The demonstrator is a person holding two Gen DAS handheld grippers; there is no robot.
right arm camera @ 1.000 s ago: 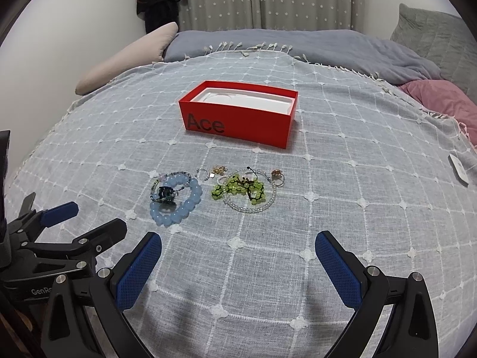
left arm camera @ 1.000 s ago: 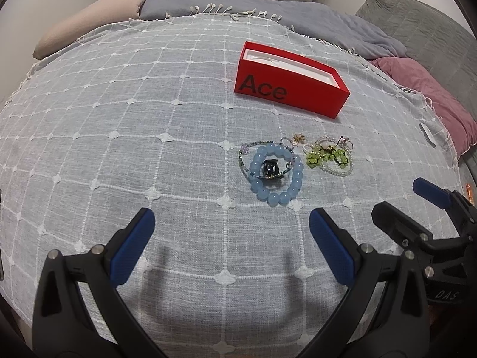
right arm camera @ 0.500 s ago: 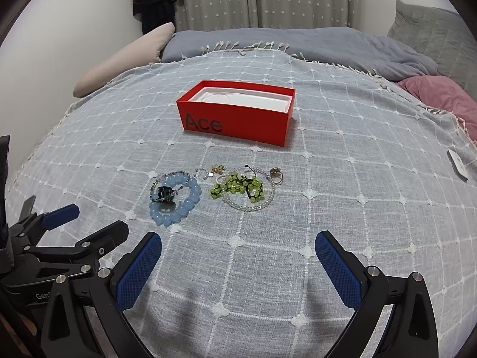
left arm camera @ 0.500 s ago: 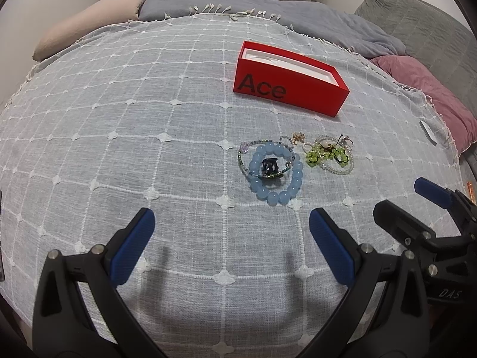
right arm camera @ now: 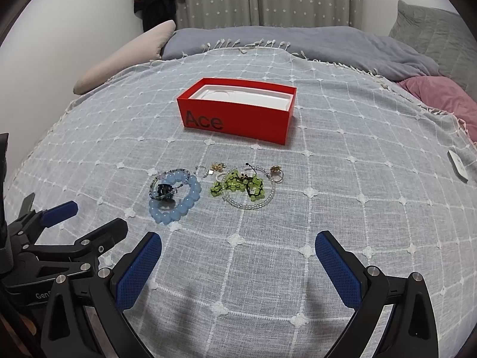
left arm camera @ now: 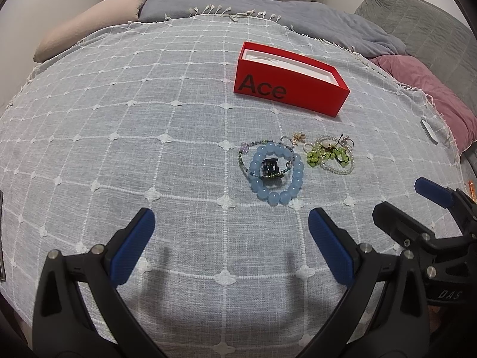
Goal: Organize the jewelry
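Both grippers hover low over a bed covered by a grey throw [left arm camera: 125, 137] with a white grid pattern. The left gripper [left arm camera: 231, 238] has its blue-padded fingers [left arm camera: 132, 246] spread wide and released, with nothing between them. The right gripper [right arm camera: 238, 264] is the same: its fingers [right arm camera: 338, 268] are spread apart and empty. Each gripper shows at the edge of the other's view, so the two sit side by side.

The jewelry lies in a small cluster on the throw, ahead of both grippers and apart from them. A blue bead bracelet [left arm camera: 278, 174] lies flat, with a thin dark beaded bracelet [left arm camera: 247, 156] overlapping it and a small dark piece [left arm camera: 269, 165] inside its ring. Just to its right lies a green bead bracelet [right arm camera: 237, 185] tangled with a clear bead strand [right arm camera: 247, 204]. Small gold pieces [right arm camera: 218, 167] rest at the far edge of the cluster, and rings [right arm camera: 276, 173] sit at its right end.

Beyond the jewelry, well apart from it, stands an open red box [right arm camera: 238, 119] marked "Ace" with a white insert inside. No jewelry is seen in it.

A small white object [right arm camera: 457, 165] lies near the throw's right edge. Pillows [right arm camera: 125, 59] and a grey blanket [right arm camera: 328, 44] lie at the far end of the bed.
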